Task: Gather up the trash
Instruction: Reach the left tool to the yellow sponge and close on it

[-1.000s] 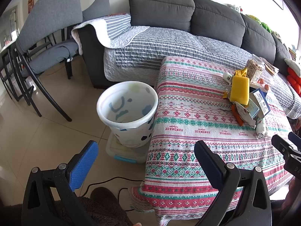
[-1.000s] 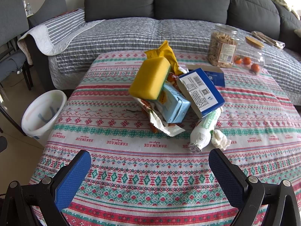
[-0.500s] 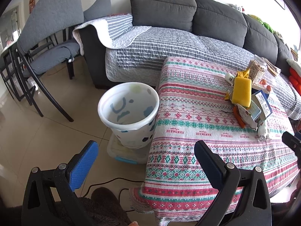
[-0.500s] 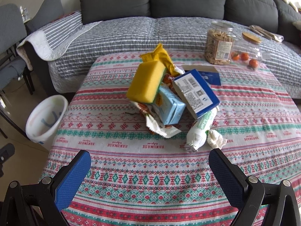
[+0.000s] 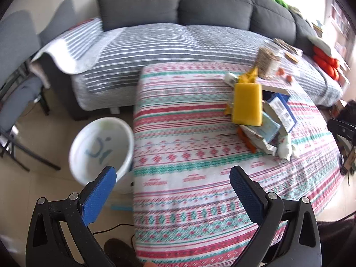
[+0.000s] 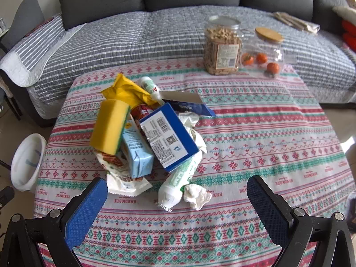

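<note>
While both rigs close on the table, I note the change over the last second: the right gripper has come in low toward the trash heap, so the crumpled tissue and the white-green tube now lie just ahead, between its jaws, which stand spread wide and empty. The left gripper has swung off the floor side toward the cloth; its jaws are likewise spread, holding nothing, with the white bin ahead of the left finger and the heap well ahead, beyond the right finger. Yellow sponge, light blue carton and blue box sit stacked, leaning on one another, untouched. Nothing collected yet, by my reading. Tissue looks the easiest first pick; the stacked pieces may slide if nudged.
</note>
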The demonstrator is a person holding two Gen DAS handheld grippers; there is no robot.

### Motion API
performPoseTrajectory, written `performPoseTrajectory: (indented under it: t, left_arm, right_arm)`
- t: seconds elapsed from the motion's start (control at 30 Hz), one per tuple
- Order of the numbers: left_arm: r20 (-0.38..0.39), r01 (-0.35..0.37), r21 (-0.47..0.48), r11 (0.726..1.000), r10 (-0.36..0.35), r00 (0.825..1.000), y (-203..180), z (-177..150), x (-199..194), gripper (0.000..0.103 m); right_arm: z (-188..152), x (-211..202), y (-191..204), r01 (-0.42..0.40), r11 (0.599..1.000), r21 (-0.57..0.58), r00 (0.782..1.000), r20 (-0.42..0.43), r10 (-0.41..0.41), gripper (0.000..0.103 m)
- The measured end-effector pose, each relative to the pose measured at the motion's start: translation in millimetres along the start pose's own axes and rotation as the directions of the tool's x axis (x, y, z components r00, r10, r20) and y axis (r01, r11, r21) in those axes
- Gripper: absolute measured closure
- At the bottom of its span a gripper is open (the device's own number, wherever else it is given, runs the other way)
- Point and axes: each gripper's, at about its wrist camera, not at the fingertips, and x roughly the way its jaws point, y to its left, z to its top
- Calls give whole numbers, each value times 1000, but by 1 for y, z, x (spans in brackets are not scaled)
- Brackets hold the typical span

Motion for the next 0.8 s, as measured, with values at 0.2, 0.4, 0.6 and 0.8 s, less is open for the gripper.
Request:
performPoseTrajectory:
  t: [0.2,0.4,0.6,0.8]
  left_arm:
    - [-55,106,57,993,-102,993,-32,30,36,1]
    - [-100,216,61,974,-210,973,-56,54,80,6]
    - [-107,296,88,951,-286,952,-80,75,117,13]
    - [-100,330,85,940,-322,941,-97,87,144,20]
  right_arm:
    - [10,42,-27,-31,999,34,998,-59,33,3]
    - [18,85,-56,-62,988,138,977,-192,88,9]
    - [20,92,-69,-61,989,137,978,-190,86,9]
    - [17,100,-68,-71,992,108,977,-193,91,9]
